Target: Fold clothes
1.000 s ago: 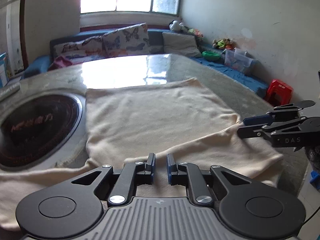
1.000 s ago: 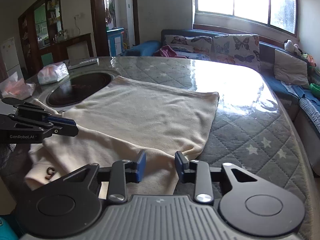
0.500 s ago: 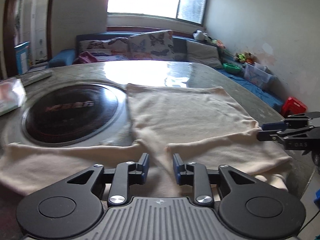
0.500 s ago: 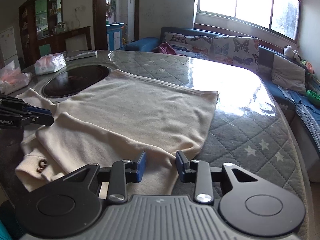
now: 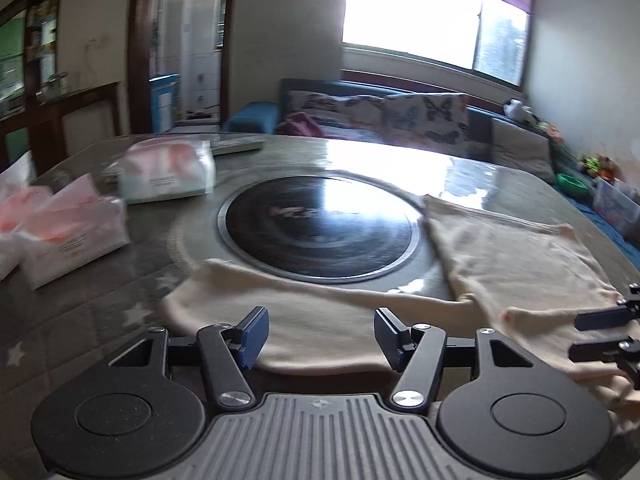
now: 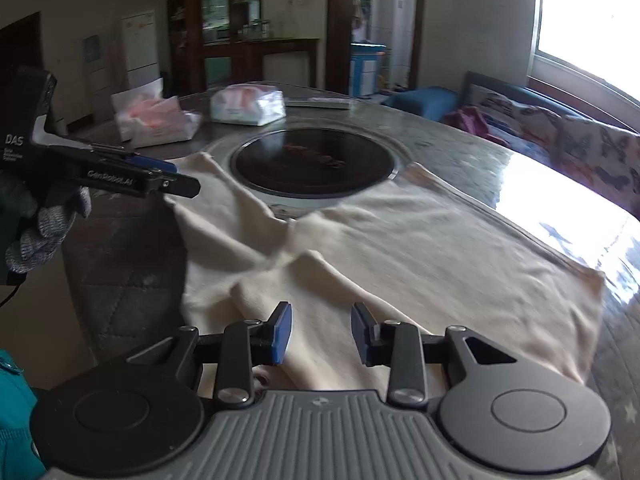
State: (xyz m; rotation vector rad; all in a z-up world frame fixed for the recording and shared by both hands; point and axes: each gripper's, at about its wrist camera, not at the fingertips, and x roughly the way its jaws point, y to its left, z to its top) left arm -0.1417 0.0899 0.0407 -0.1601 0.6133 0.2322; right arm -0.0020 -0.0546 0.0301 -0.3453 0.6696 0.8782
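- Blue-padded jaws of the left gripper are spread wide and hold nothing, poised just above a cream sleeve that lies stretched out to the side.
- Jaws of the right gripper are likewise parted and empty, over a raised crease of the cream garment.
- One sleeve is seen laid across the body; the other is spread flat beside the round black cooktop.
- For a clean fold, the outstretched sleeve is best pinched near its end, both layers together, and carried over flat, in line with the body's edge.
- Tissue packs on the surface lie well apart.
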